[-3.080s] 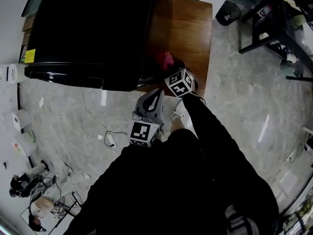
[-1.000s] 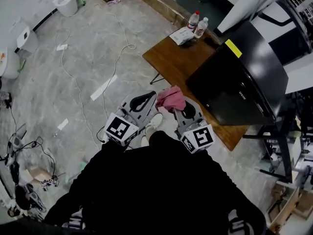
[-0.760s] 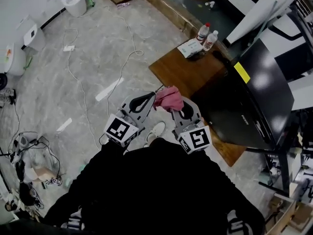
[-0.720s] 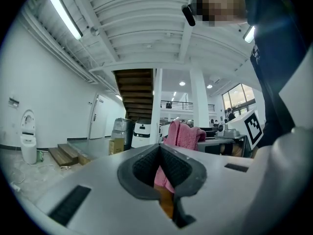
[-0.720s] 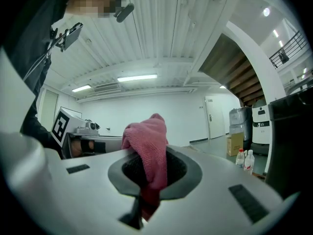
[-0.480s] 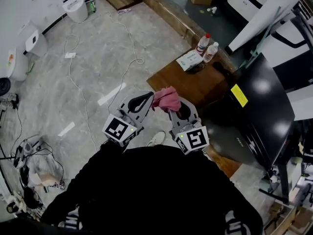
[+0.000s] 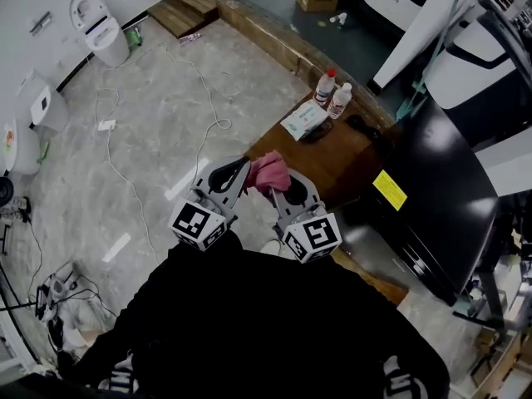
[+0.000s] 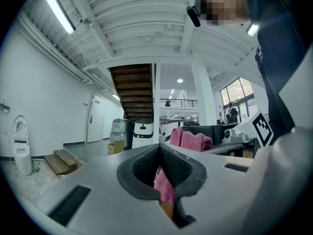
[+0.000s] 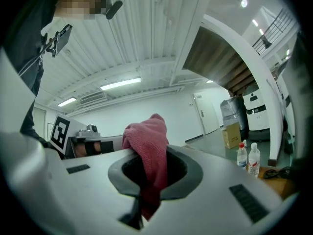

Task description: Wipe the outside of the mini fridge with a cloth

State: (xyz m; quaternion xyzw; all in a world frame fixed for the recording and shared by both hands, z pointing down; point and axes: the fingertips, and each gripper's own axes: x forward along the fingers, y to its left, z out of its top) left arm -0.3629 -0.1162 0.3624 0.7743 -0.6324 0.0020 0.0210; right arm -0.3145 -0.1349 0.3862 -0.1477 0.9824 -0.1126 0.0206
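We are clamping the pink cloth (image 7: 268,172) in the right claw (image 9: 149,169) over the tabletop's (image 7: 334,153) left edge. The left claw (image 8: 159,150), pressed together and empty, is hovering alongside. The mini fridge (image 7: 432,191) is occupying the tabletop's right end, and open floor (image 7: 141,166) is lying left of the tabletop.

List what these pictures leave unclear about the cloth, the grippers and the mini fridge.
- Left gripper view: on the left gripper the jaws meet at the tips; whether the pink in their slit is nipped cloth cannot be told.
- Head view: the print on the yellow sticker of the mini fridge is too small to read.
- Head view: the table is partly hidden under the mini fridge.
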